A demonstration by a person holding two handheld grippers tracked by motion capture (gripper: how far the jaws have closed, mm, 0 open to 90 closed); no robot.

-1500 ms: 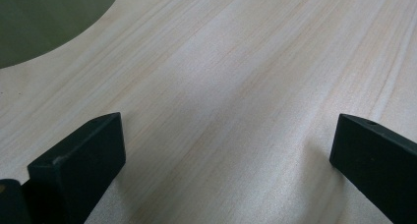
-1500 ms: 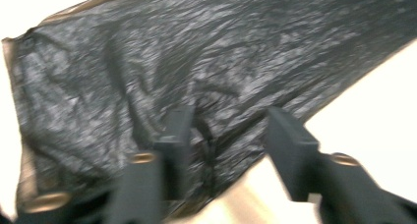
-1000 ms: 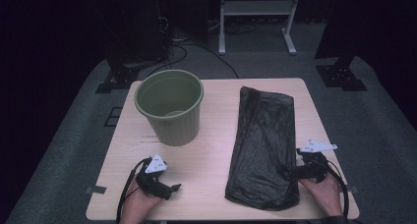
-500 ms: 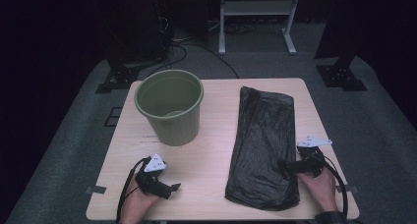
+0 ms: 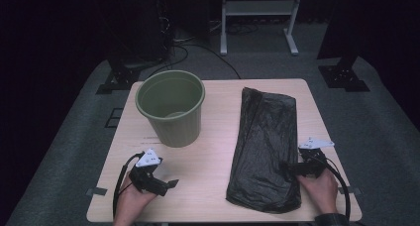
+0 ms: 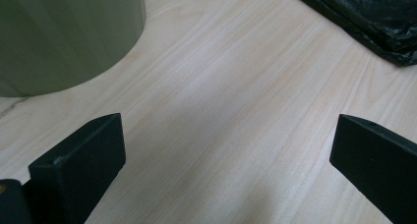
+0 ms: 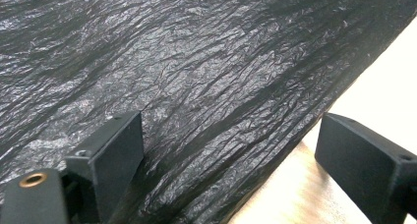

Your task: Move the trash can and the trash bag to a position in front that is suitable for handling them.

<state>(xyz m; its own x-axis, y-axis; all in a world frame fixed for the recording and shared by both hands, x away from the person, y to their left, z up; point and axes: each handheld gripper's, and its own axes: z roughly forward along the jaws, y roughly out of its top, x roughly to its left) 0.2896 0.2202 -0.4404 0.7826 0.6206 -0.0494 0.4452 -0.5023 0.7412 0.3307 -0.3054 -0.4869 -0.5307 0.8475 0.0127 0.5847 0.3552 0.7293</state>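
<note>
A crumpled black plastic bag (image 5: pixel 265 146) lies flat and lengthwise on the right half of the wooden table (image 5: pixel 218 161). An olive-green bin (image 5: pixel 171 107) stands upright and empty at the back left. My right gripper (image 5: pixel 288 168) sits low at the bag's right edge near the front, open. In the right gripper view, one jaw is over the bag (image 7: pixel 196 76) and the other over bare wood. My left gripper (image 5: pixel 167 185) rests open near the front left, pointing right. Its own view shows the bin's wall (image 6: pixel 64 37) and a corner of the bag (image 6: pixel 373 17).
Bare tabletop (image 6: pixel 221 111) lies between the bin and the bag. Beyond the table's far edge, a white frame stand (image 5: pixel 257 18), cables and dark equipment bases stand on a grey carpet. A hand holds each gripper at the near edge.
My right gripper has slid a little to the left, onto the bag's right edge. The left gripper, bin and bag have stayed put.
</note>
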